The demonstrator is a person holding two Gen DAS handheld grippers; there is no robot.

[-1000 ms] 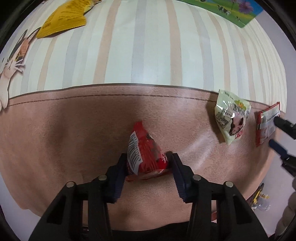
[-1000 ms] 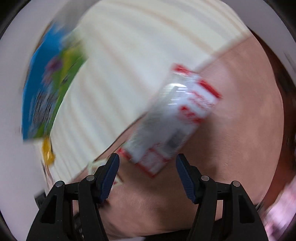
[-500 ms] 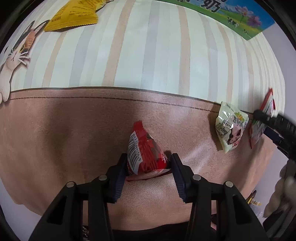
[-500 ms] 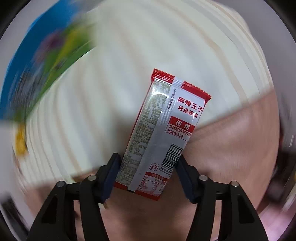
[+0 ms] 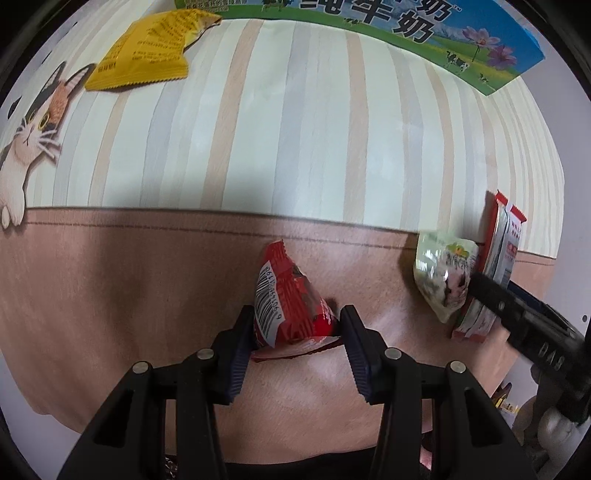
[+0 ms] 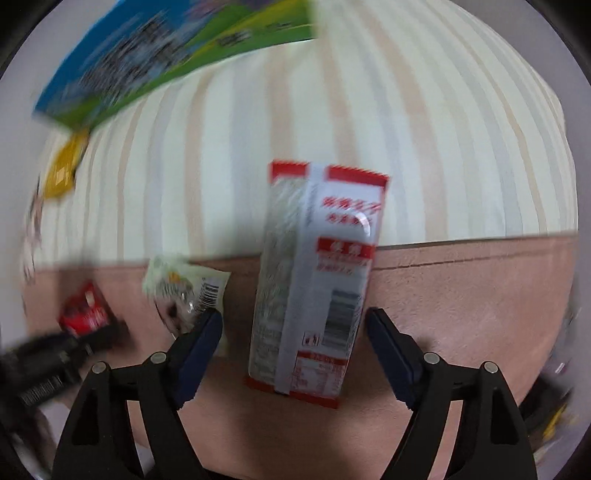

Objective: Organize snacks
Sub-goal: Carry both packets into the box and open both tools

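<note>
My left gripper (image 5: 297, 317) is shut on a small red snack packet (image 5: 288, 299), held over the pink-brown band of the tablecloth (image 5: 110, 295). My right gripper (image 6: 293, 317) points down with its jaws opening. A long red-and-silver packet (image 6: 317, 280) lies between them, with a gap on each side and neither pad pressing it. In the left wrist view this long packet (image 5: 502, 251) lies at the right, just beside a green-and-white packet (image 5: 443, 273), with the right gripper (image 5: 495, 284) over both. The right wrist view is blurred.
A yellow packet (image 5: 147, 51) lies far left on the striped cloth (image 5: 295, 129). A blue-and-green milk box (image 5: 406, 33) stands along the far edge. A cat picture (image 5: 29, 136) marks the cloth's left side. The table's edge runs close at the right.
My right gripper closed on the long packet, brought it next to the green-and-white packet while rolling, then spread its jaws off it. The left gripper keeps its hold on the red packet.
</note>
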